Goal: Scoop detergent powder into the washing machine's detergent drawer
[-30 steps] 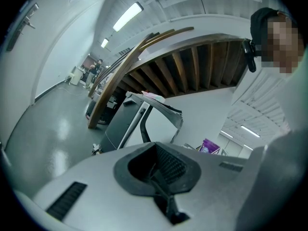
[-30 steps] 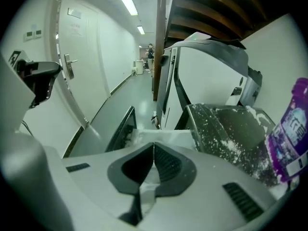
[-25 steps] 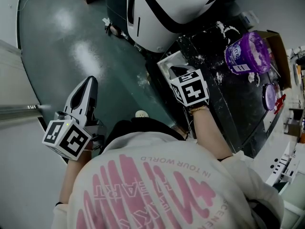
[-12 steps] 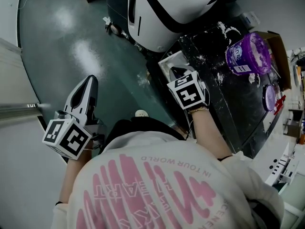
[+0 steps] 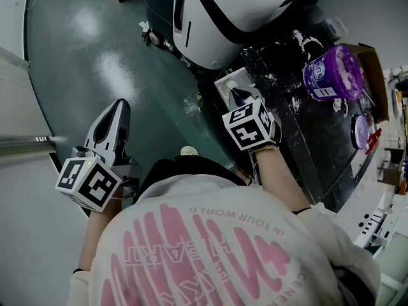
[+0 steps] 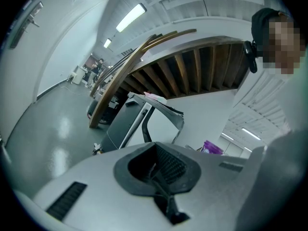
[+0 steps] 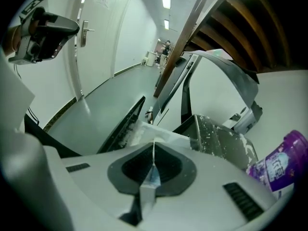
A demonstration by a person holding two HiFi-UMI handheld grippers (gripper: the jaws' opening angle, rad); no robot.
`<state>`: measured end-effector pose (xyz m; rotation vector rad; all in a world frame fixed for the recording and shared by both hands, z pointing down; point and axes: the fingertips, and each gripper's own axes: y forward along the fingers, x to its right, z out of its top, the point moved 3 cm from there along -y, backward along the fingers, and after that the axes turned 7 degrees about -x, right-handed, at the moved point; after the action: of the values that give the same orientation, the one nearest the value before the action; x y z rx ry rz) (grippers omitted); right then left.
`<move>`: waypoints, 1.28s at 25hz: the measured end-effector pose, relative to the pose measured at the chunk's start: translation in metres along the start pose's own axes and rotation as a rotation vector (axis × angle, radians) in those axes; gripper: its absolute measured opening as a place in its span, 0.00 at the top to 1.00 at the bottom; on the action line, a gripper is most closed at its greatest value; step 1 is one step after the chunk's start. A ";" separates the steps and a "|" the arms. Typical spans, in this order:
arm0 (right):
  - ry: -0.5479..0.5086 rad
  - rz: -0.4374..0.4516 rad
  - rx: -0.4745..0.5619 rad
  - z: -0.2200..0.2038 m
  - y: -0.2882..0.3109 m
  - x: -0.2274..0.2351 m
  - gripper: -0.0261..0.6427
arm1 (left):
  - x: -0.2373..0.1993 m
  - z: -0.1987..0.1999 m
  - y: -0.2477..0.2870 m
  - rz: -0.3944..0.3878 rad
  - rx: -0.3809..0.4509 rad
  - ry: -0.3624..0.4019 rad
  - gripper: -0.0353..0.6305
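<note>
Black worktop (image 5: 306, 132) dusted with spilled powder (image 5: 296, 38); white detergent drawer (image 5: 231, 81) stands open at its edge. Right gripper (image 5: 236, 95) clamped on thin scoop handle (image 7: 153, 170), probably above drawer. Tipping to be done slowly, low over drawer. Left gripper (image 5: 119, 107) closed, empty.

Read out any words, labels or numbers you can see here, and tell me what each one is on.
"IN YOUR WORLD": pink, upside down, on the person's sweatshirt.
Big pink lettering on the same sweatshirt: partly cut off, not readable.
Label on the purple detergent tub: too blurred to read.
Notice on the door: too small to read.
</note>
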<state>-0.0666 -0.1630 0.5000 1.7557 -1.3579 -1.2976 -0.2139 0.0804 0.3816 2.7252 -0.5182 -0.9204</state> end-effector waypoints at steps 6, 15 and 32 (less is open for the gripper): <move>-0.029 -0.048 0.006 0.002 -0.007 0.000 0.96 | 0.000 0.001 -0.004 -0.006 0.005 -0.003 0.95; -0.044 -0.114 0.019 0.002 -0.017 0.002 0.96 | 0.001 0.001 -0.011 -0.022 0.027 -0.004 0.95; 0.520 -0.016 0.197 -0.012 -0.042 0.025 0.96 | -0.005 0.004 -0.042 -0.033 0.070 -0.001 0.95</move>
<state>-0.0386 -0.1737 0.4597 2.0514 -1.1937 -0.6543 -0.2092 0.1200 0.3682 2.8037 -0.5170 -0.9285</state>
